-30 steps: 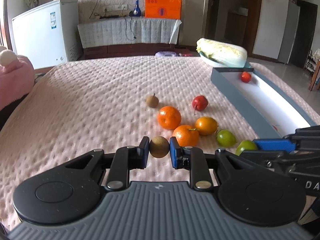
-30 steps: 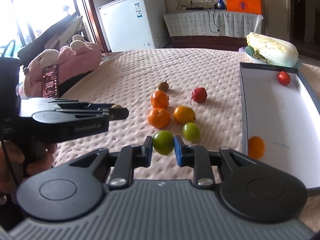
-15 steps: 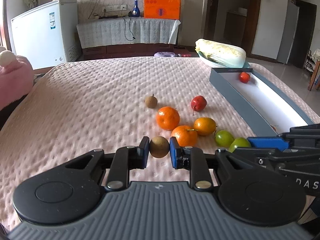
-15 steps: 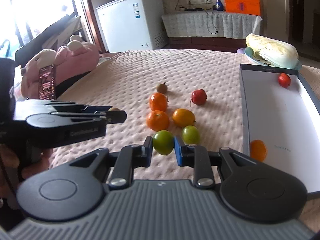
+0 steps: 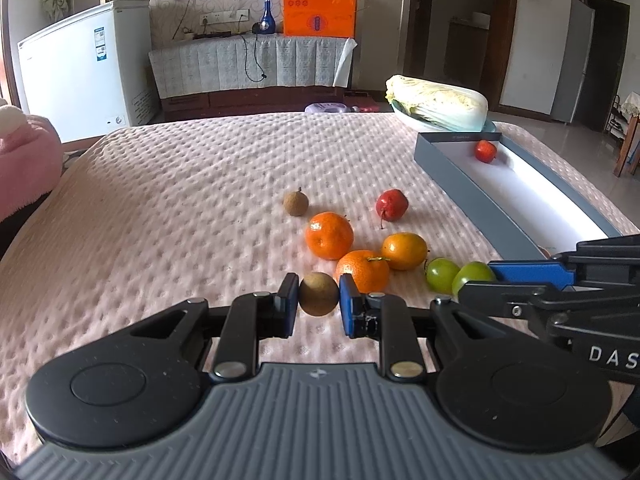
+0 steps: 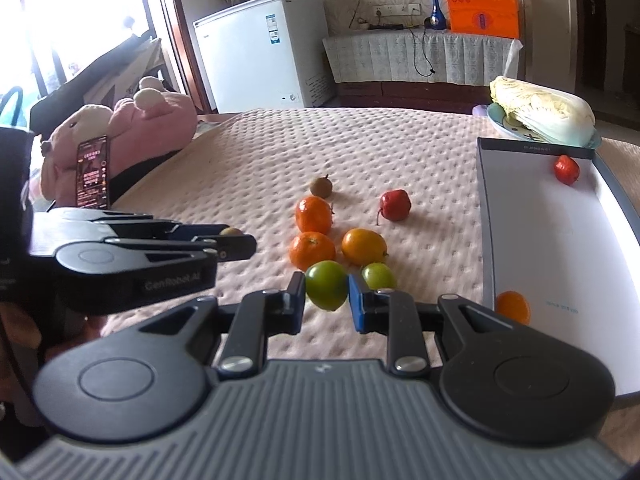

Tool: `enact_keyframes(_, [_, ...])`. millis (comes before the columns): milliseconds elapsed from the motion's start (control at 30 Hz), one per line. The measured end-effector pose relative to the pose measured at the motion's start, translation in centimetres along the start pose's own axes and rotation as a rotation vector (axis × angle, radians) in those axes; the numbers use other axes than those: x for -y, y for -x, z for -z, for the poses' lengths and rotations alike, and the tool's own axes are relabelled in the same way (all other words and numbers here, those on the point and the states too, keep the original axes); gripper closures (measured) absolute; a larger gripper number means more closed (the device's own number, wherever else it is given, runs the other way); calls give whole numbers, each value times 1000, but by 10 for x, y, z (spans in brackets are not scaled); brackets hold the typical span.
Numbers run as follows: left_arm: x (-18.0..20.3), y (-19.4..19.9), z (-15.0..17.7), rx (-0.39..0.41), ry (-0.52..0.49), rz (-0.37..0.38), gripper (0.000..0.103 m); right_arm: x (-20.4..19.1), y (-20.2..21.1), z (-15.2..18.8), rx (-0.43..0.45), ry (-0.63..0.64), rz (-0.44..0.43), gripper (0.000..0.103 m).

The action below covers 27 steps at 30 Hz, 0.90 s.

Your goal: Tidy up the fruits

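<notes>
Left wrist view: left gripper (image 5: 319,295) jaws clamp a round brown longan-like fruit (image 5: 319,294). Right gripper (image 6: 326,293) jaws pinch a glossy green plum-like fruit (image 6: 326,285); loose oranges (image 6: 312,249) just beyond.

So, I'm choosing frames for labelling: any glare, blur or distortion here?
Left wrist view: evenly lit and sharp, fisheye bending the grey box rim. Right wrist view: window top left blown out to white, the left gripper and edges soft, the green fruit still clear.
</notes>
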<state>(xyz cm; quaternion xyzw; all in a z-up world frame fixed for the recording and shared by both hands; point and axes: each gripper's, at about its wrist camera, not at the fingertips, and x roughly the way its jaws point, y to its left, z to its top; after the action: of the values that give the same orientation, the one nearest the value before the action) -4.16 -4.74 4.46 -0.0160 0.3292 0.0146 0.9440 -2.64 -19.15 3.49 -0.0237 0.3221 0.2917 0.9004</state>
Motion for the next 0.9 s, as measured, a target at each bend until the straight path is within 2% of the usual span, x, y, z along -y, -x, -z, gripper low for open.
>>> enact_keyframes(333, [0,-4,0,-11,3,-13,77,8,-1,0,-3,-23,11,76])
enact_keyframes(900, [2,0,2,0,-12,0,77,0,-1,1,-5,4,-6,76])
